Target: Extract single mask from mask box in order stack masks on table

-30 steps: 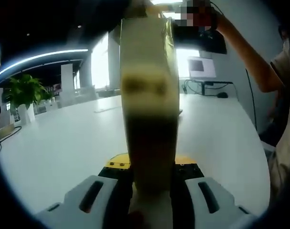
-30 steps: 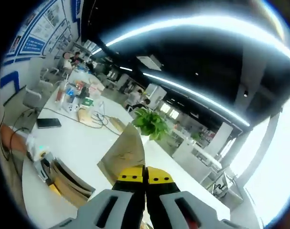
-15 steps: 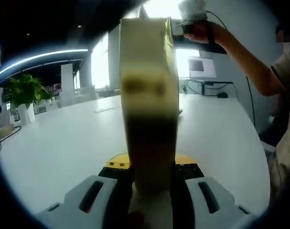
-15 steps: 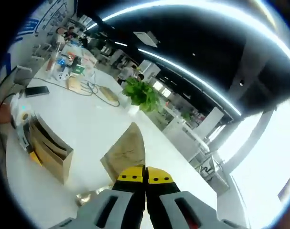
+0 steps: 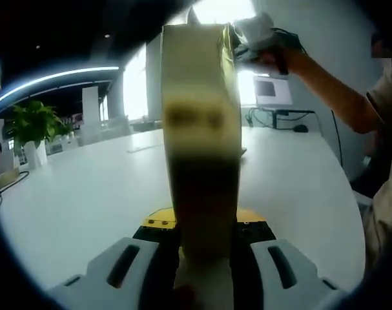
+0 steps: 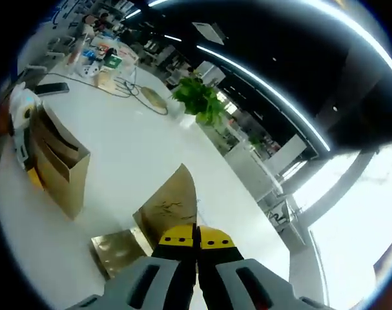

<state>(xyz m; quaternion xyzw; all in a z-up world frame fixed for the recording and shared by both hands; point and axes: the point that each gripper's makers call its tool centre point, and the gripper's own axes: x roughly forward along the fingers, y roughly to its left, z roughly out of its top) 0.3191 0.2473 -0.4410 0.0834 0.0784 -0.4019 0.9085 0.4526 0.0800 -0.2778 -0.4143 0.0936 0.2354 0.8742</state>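
Observation:
My left gripper (image 5: 205, 227) is shut on the tall tan mask box (image 5: 202, 123), which stands upright between the jaws and hides the middle of the left gripper view. In the right gripper view the same open-topped box (image 6: 57, 161) shows at the left, above the white table (image 6: 137, 142). My right gripper (image 6: 197, 236) is shut on a flat brown mask packet (image 6: 173, 205) that sticks out past its yellow tips. A gold packet (image 6: 118, 250) lies flat on the table below it. A person's hand holds the right gripper (image 5: 255, 31) just beside the box's top right corner.
A potted plant (image 6: 197, 100) stands at the far side of the table, with cables, a phone (image 6: 52, 88) and clutter beyond. In the left gripper view a monitor (image 5: 273, 90) sits at the far table end, and a person's arm (image 5: 331, 77) reaches in from the right.
The right gripper view has swung down toward the table, bringing the gold packet into sight. In the left gripper view, the hand with the right gripper has dropped closer to the box top.

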